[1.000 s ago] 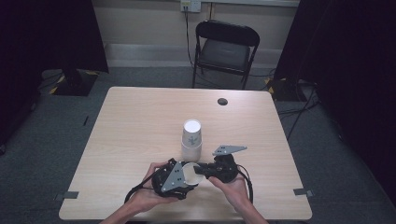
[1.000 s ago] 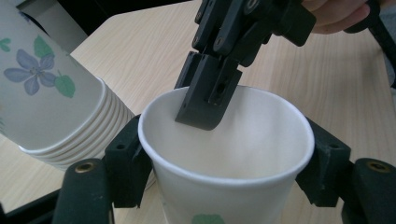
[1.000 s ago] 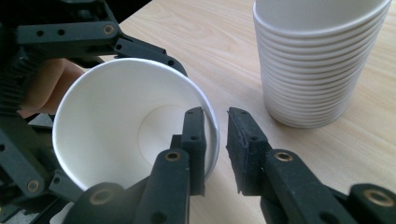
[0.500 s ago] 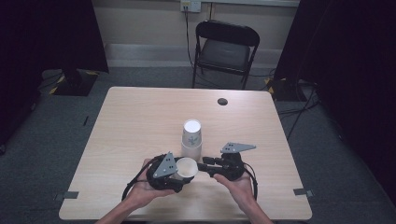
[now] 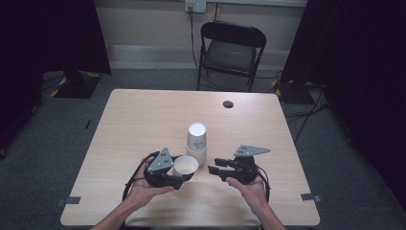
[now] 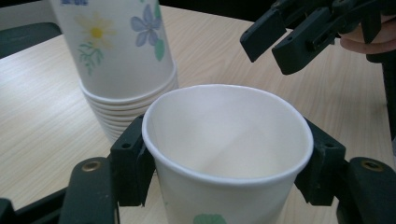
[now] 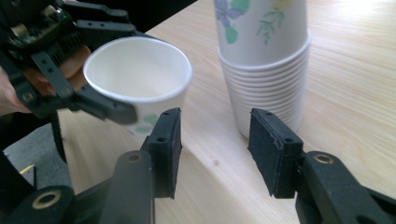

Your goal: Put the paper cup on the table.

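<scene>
A single paper cup (image 5: 185, 166), white inside with a green print low on its wall, sits upright between the two jaws of the left gripper (image 5: 178, 176), which press against its sides just below the rim; it is held just in front of the stack of cups (image 5: 196, 143), on the person's side, and apart from it. The stack, mouth-down on the table (image 5: 129, 124) and printed with blue and yellow flowers, serves as the landmark. To the right of the stack and slightly nearer the person, the right gripper (image 5: 214, 168) hangs with its jaws apart and nothing between them, pointing toward the held cup. Beyond the stack, near the table's far edge, lies a small dark disc (image 5: 228, 104). Farther beyond, off the table, stands a black folding chair (image 5: 230, 52).
</scene>
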